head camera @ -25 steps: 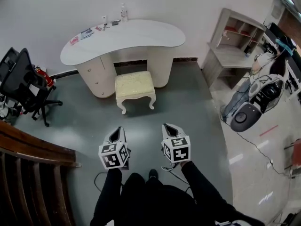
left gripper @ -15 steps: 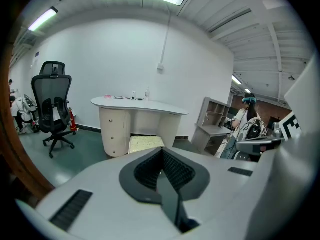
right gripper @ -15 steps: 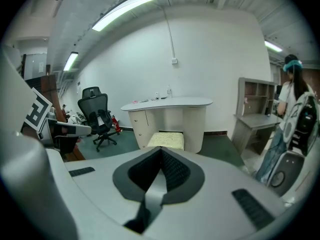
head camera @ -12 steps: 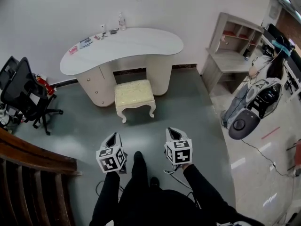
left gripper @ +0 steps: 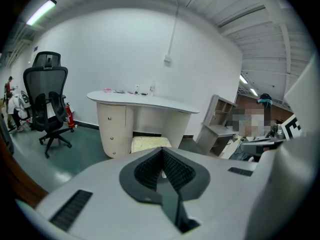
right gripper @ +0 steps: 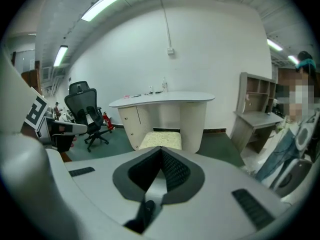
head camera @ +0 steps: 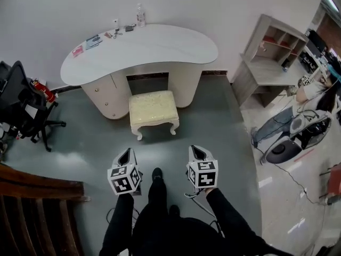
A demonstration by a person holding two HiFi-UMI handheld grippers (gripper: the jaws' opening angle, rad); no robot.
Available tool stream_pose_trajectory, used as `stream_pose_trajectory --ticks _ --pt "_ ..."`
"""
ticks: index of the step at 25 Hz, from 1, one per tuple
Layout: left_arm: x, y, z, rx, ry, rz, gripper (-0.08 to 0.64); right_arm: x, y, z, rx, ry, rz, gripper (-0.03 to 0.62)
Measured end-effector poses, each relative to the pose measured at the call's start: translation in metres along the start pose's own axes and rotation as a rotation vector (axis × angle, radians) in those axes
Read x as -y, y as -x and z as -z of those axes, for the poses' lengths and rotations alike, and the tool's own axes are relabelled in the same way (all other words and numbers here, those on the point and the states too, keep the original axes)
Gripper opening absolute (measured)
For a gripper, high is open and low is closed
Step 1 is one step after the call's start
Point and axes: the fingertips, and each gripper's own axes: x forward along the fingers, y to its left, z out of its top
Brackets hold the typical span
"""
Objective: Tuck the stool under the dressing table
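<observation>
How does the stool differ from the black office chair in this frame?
The stool is cream and backless; the office chair is black with a tall back. The stool has four curved legs; the office chair a wheeled star base. The stool stands at the dressing table's opening; the office chair off to its left. Both stand upright on the floor.

Open floor [head camera: 213, 127] up to stool [head camera: 153, 107], office chair [head camera: 21, 105] leftward
</observation>
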Motion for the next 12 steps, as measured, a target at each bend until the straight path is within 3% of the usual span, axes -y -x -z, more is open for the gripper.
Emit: stream_pose_trajectory --ticks 12 --pt "-0.052 -0.144 0.003 -0.113 0.008 -0.002 0.008 0.024 -0.148 -0.001 -0.161 -0.008 0.043 0.005"
